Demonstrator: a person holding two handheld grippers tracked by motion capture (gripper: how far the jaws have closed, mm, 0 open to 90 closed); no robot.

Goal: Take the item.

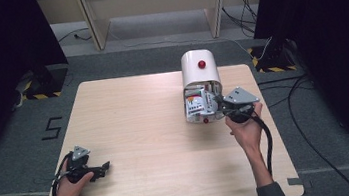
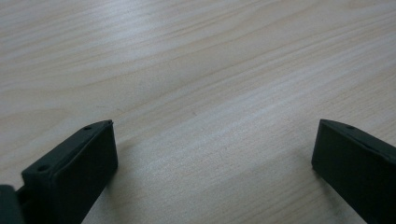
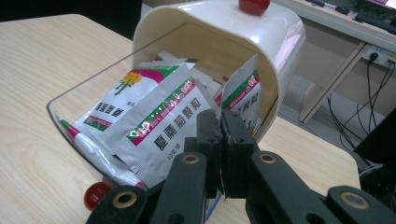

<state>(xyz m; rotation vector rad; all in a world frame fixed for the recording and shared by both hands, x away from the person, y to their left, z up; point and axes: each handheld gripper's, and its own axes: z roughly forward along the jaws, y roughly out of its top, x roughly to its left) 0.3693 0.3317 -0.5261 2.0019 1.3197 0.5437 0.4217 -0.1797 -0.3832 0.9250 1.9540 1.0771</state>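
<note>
A person's right tool, right of centre in the high view, reaches into a cream, round-topped container at the far middle of a pale wood-grain tabletop. The left tool rests at the lower left of the frame, well apart from the container.

The right gripper view gives what the overhead camera cannot: the right tool has its two black jaws clenched together, their tips at the edge of a glossy foil sachet printed in white, green and magenta. Whether a thin edge of a packet is pinched between the jaws cannot be told. More sachets of the same kind lie crumpled and overlapping inside, one sachet at the right standing nearly upright. The container's smooth plastic shell arches over them at upper centre, while a clear curved front panel swings out low at the left. A shiny red knob sits on top of the shell at the upper edge of the frame, and a second red knob shows at lower left, by the clear panel's rim.

In the left gripper view, the left tool stands released, its matte black jaws wide apart at the lower corners with bare tabletop between them, the fine grain running slantwise across the frame.
</note>
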